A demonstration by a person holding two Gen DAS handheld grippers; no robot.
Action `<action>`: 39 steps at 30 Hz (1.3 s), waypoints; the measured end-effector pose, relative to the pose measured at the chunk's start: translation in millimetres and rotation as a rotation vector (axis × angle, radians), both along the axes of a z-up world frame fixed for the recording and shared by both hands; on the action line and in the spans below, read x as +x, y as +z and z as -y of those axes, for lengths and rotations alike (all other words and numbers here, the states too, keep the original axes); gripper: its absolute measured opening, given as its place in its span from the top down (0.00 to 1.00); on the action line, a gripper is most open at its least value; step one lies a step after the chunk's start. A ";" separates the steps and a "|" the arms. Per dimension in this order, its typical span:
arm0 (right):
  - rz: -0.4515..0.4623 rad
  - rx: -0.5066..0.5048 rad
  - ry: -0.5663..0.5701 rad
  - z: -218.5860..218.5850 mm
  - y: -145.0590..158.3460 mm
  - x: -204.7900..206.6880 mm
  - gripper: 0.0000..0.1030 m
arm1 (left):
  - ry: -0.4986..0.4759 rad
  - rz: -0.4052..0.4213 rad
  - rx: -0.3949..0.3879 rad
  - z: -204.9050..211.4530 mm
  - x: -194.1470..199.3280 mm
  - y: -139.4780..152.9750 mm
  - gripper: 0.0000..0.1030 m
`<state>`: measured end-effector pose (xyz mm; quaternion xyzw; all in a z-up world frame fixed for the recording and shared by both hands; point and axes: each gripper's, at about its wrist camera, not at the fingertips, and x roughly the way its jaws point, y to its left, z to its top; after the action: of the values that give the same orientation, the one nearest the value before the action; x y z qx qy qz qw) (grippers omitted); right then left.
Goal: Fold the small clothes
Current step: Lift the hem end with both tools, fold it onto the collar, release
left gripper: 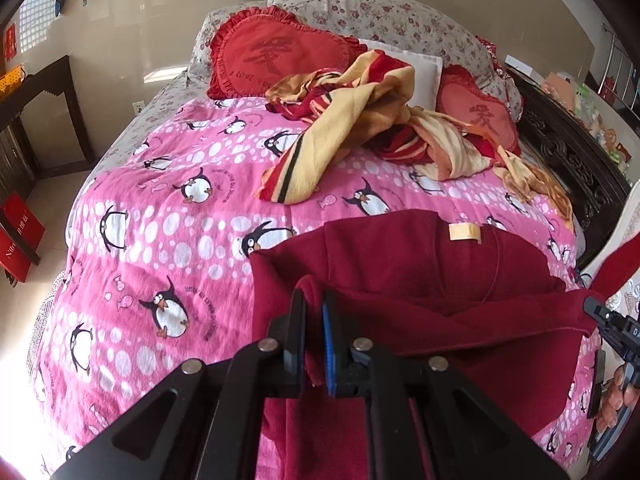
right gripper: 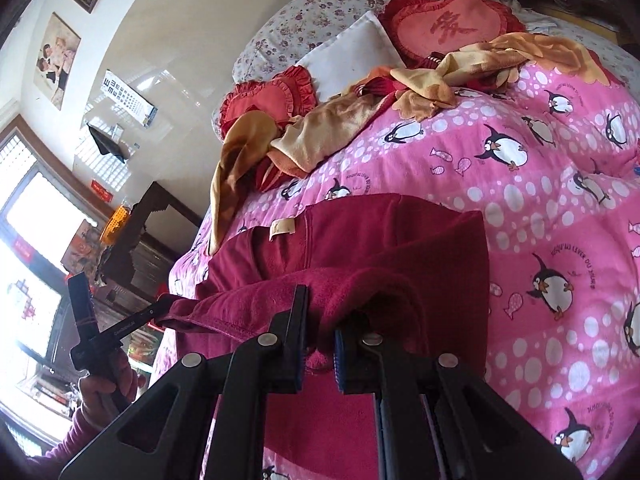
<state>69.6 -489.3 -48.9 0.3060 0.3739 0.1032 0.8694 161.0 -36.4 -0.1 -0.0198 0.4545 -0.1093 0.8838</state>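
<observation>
I have the left gripper (left gripper: pixel 314 300) clamped tight on a fold of the dark red fleece garment (left gripper: pixel 420 280), the cloth pinched between its black finger and its blue-padded one. The right gripper (right gripper: pixel 320 312) is likewise closed on the same garment's edge, fabric bunched up between its pads and draped over the fingers. Between my two grips the near hem is lifted off the bed and stretched across, while the rest of the garment lies flat on the pink quilt printed with penguins and white dots (left gripper: pixel 160 220), its small cream neck label (left gripper: pixel 464 233) facing up at the far edge. From the right wrist view I can see the hand (right gripper: pixel 108 384) holding the left tool at the left margin, with a purple sleeve (right gripper: pixel 60 448) below it. Further up the bed, well apart from the garment, a crumpled yellow and red striped blanket (left gripper: pixel 352 120) sprawls across the quilt. Behind it sit two red heart-shaped frilled cushions (left gripper: pixel 276 60), a plain white pillow (left gripper: pixel 416 76) between them, and floral bedding (left gripper: pixel 380 12) at the head. A dark wooden side table (left gripper: pixel 48 96) stands against the wall beside the bed.
</observation>
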 end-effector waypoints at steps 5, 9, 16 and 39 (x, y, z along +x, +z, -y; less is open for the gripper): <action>-0.052 0.032 -0.030 10.0 -23.3 25.7 1.00 | 0.021 -0.037 0.008 8.2 22.8 -20.8 0.93; -0.089 0.101 -0.050 20.6 -39.2 38.6 0.99 | 0.019 -0.060 0.023 12.6 33.9 -33.4 0.85; -0.016 0.162 -0.099 38.9 -16.1 22.0 0.74 | 0.051 -0.043 -0.073 -10.9 34.8 -15.2 0.42; 0.003 -0.289 -0.106 1.4 -39.8 101.4 0.90 | 0.081 -0.062 0.040 28.6 74.1 -60.0 0.35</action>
<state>171.0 -490.7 -88.6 0.1966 0.3670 0.0027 0.9092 235.1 -64.9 -60.1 -0.0238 0.4827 -0.0637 0.8732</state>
